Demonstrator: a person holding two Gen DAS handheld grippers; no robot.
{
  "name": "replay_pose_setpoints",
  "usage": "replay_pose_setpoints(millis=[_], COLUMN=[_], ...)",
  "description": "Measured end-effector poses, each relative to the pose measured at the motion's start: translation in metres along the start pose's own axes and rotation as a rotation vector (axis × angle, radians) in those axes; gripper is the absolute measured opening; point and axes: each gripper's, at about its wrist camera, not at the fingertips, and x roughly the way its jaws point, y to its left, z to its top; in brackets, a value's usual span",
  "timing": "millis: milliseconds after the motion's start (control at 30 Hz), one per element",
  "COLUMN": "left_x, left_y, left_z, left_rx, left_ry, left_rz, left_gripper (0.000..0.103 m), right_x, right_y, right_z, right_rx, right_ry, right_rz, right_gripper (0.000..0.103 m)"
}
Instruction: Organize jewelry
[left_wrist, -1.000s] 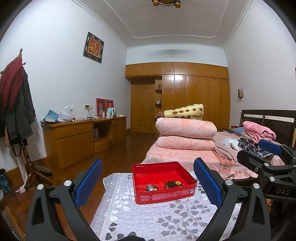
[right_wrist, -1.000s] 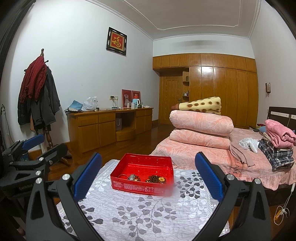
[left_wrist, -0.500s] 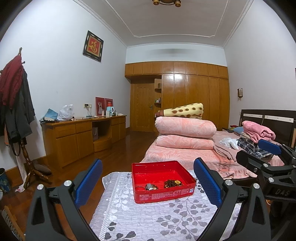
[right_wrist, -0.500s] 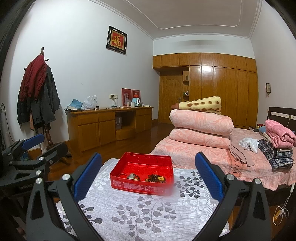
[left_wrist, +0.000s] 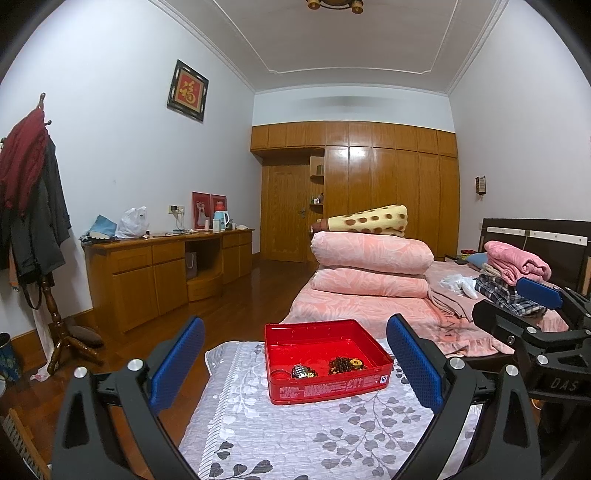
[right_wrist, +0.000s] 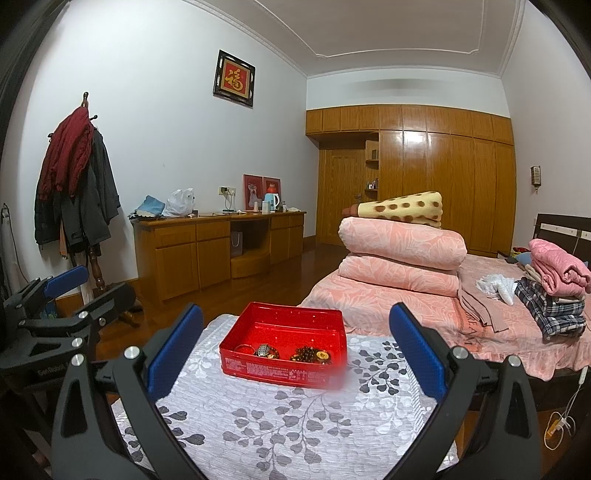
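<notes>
Jewelry (left_wrist: 327, 367) lies loose in red tin (left_wrist: 328, 391): small, light, probably slippery beads. Pinch one piece across its middle. Left claw (left_wrist: 295, 360) and right claw (right_wrist: 295, 349) hang spread, empty.

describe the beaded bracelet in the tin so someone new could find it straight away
Start at the grey leaf-patterned cloth in front of the bed, where a red tin sits open. Three pieces of jewelry lie along its near wall. The beaded bracelet is the rightmost, a dark brown heap of beads with a gold piece, unlike the metal watch and thin ring to its left.
</notes>
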Motion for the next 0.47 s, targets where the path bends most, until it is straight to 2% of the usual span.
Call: replay_pose_setpoints(millis=[467], left_x=[0.0023], left_y=[-0.0001], left_z=[-0.0011], left_rx=[0.003], left_ry=[0.007], left_rz=[-0.002], left_gripper=[0.097], right_x=[0.0005], right_y=[0.0], right_z=[-0.0006], right_rx=[0.001], right_ry=[0.003], right_rz=[-0.001], right_gripper=[0.098])
